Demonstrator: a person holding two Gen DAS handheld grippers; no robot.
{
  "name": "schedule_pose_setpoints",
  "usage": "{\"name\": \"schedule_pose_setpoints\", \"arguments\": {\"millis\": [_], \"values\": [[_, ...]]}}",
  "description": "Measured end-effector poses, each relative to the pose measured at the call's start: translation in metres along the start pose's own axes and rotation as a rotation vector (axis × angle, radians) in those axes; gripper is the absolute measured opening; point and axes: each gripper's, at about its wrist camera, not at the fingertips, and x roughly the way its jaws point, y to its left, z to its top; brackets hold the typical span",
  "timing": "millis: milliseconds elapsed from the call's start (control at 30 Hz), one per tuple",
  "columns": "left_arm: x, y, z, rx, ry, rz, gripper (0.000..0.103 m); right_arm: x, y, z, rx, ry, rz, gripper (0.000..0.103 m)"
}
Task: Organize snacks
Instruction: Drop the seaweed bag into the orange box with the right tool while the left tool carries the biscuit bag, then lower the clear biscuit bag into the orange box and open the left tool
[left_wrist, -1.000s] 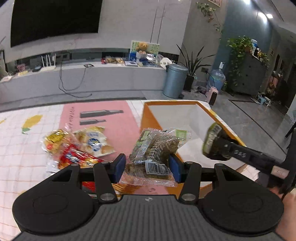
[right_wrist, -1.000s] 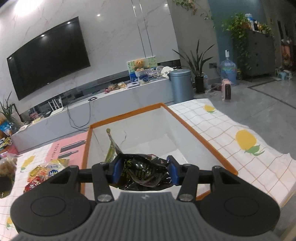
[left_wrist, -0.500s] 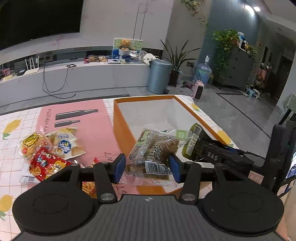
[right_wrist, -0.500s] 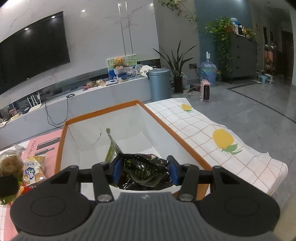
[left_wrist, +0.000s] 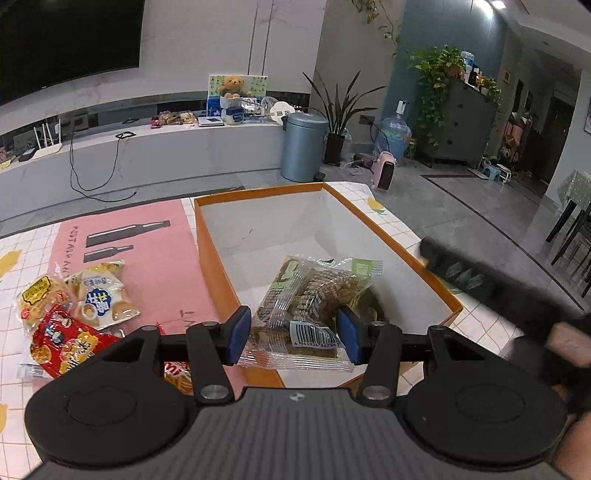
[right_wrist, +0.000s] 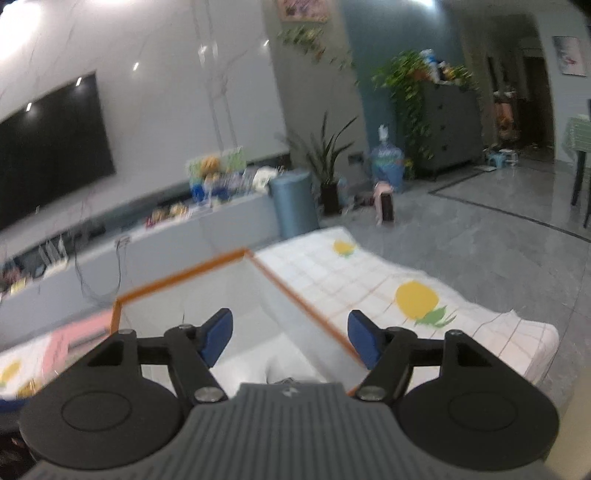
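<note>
My left gripper (left_wrist: 293, 334) is shut on a clear packet of brown biscuits (left_wrist: 308, 302) and holds it over the near end of the orange box (left_wrist: 218, 269) with white inside walls. A dark green packet (left_wrist: 369, 308) lies in the box just behind it. My right gripper (right_wrist: 290, 339) is over the same box (right_wrist: 177, 278); its jaws are opening and nothing is between them. From the left wrist view the right gripper is a dark blur (left_wrist: 480, 284) above the box's right rim.
Several snack packets, yellow (left_wrist: 40, 297), white and blue (left_wrist: 99, 295) and red (left_wrist: 62, 341), lie left of the box on the pink mat (left_wrist: 147, 258) and checked cloth (right_wrist: 369, 280). The table's right edge drops to grey floor. A blue bin (left_wrist: 303, 146) stands beyond.
My right gripper let go of the dark green packet, which now lies in the box, and tilted up with jaws apart. My left gripper carried the biscuit packet right, over the box.
</note>
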Motion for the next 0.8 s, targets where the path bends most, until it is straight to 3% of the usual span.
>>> {"name": "schedule_pose_setpoints", "arguments": {"millis": [133,800], "values": [[0.009,-0.003,-0.001,-0.005,0.008,-0.002,0.058,-0.01,-0.009,0.006,0.038,-0.056,0.016,0.069],[0.04,-0.023,-0.007,0.05,-0.004,0.062,0.058,-0.01,-0.006,0.003,-0.003,-0.039,0.065,0.069]]}}
